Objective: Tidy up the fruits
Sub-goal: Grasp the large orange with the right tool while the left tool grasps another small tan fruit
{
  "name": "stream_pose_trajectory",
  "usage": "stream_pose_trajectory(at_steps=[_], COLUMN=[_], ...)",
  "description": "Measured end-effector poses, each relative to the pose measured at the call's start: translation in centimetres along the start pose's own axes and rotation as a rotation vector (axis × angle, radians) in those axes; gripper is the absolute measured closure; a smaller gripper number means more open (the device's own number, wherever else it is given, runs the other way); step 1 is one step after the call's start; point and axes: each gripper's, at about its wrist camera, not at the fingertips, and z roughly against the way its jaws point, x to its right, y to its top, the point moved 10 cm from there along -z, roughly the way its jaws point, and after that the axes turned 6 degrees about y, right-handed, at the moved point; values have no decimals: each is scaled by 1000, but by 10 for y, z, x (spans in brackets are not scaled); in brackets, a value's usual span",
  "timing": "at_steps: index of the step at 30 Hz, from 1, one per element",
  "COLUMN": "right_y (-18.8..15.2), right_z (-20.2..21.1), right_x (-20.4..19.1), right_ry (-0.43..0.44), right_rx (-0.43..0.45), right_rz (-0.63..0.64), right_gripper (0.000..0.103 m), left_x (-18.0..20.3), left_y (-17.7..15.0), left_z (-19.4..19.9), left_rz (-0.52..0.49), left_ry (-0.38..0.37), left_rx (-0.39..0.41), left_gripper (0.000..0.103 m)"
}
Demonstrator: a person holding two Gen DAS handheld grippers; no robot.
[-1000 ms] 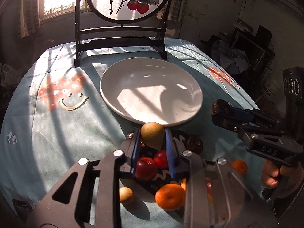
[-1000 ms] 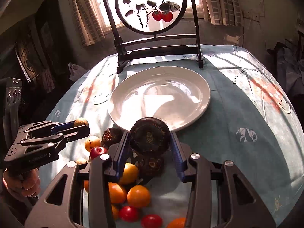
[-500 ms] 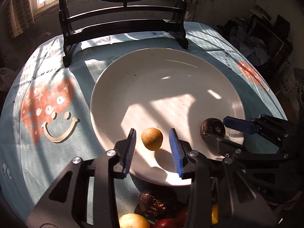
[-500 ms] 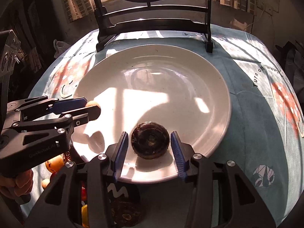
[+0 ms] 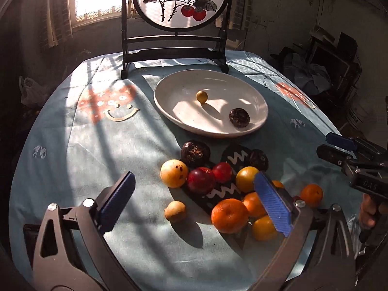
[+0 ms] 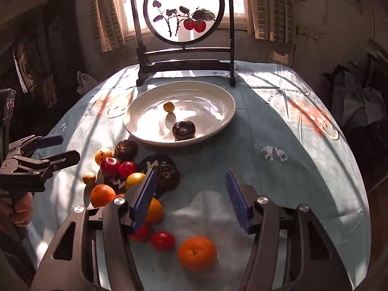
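Left gripper (image 5: 194,203) is hanging wide open above the fruit pile (image 5: 225,189); two fruits are sitting in the white plate (image 5: 167,109).

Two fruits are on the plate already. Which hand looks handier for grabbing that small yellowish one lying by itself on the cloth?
Probably the left. The left gripper is open with the small yellowish fruit lying between its fingers. The right gripper is open too, but sits beyond the heap, beside a dark fruit.
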Motion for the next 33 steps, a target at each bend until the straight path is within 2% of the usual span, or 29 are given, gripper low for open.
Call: stream_pose_trajectory(at_steps=[3,5,7,9,15,18,26,29,31,33], right_y=[-39,-61,-73,-81,-86,-88,-90,-88,-85,-82], right_z=[10,9,7,3,-11,-19,-26,-19,-12,-7], right_x=[-2,0,2,1,2,7,8,10,10,11], right_ry=[5,-23,-48,-51,-82,-91,-58,5,66,92], right_rx=[-30,-64,-76,-95,-129,-150,-141,-100,-54,-20], right_rz=[-26,-30,-41,-47,-34,-44,-69,-126,-162,-181], right_gripper=[43,43,43,43,45,52,60,60,60,60], left_x=[-2,-3,-3,-5,-4,-4,-7,-9,-11,-15], left_y=[-44,-69,-85,-95,-105,-104,-104,-103,-98,-87], left_z=[10,12,11,9,10,12,10,7,4,1], left_rz=[38,76,99,101,76,65,90,113,106,95], left_ry=[-16,-33,-61,-51,-17,-11,-35,-65,-75,-70], left_rx=[-23,-42,-60,-72,-52,-37,-45,-60,-65,-58], left_gripper=[3,3,3,3,3,3,3,5,13,28])
